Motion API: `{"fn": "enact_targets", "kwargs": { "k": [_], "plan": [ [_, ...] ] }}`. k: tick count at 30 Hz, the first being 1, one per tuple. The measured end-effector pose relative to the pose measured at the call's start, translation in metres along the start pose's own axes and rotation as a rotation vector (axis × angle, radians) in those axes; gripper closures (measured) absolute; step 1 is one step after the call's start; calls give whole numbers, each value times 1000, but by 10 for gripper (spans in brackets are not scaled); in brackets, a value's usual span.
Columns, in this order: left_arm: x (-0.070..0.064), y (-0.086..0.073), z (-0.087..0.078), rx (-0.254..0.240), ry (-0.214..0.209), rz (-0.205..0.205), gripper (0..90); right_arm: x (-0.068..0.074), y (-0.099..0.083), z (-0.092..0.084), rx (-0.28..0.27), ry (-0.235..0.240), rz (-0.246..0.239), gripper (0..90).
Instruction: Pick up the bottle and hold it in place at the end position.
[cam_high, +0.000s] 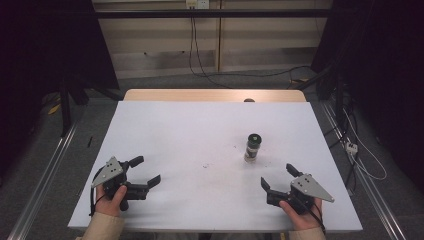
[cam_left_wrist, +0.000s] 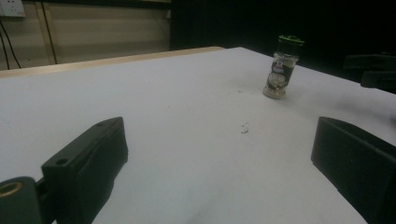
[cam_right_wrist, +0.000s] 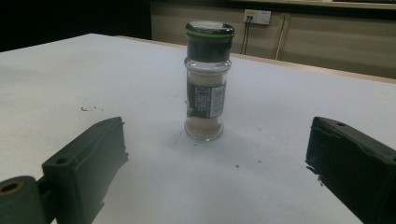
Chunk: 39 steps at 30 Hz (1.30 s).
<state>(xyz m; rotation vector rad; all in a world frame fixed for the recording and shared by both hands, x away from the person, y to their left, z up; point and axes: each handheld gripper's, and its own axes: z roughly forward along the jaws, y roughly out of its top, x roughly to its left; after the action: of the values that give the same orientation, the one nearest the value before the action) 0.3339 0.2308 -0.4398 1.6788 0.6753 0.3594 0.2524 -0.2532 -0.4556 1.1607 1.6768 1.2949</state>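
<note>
spice jar (cam_right_wrist: 205, 79) upright on my white table (cam_high: 200, 130), my right gripper (cam_high: 281, 176) near it, jaws apart, my left gripper (cam_high: 148, 171) well apart, released, jar label maybe pepper

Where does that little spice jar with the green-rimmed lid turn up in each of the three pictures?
High view: the spice jar stands upright right of the table's centre, ahead of the right tongs.
Left gripper view: the jar is far off at upper right, near the table's edge.
Right gripper view: the jar stands close, at centre, between and beyond the two black jaws.
Shared landmark: the wall socket on the back wall.
</note>
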Motion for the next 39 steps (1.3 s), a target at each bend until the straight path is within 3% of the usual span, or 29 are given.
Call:
{"fn": "enact_targets", "kwargs": {
  "k": [12,39],
  "plan": [
    [1,0,1,2,-5,9,33,1,5,11,20,-12,-9,50],
    [2,1,1,-5,-6,7,34,17,26,66,82,-65,15,101]
  ]
}}
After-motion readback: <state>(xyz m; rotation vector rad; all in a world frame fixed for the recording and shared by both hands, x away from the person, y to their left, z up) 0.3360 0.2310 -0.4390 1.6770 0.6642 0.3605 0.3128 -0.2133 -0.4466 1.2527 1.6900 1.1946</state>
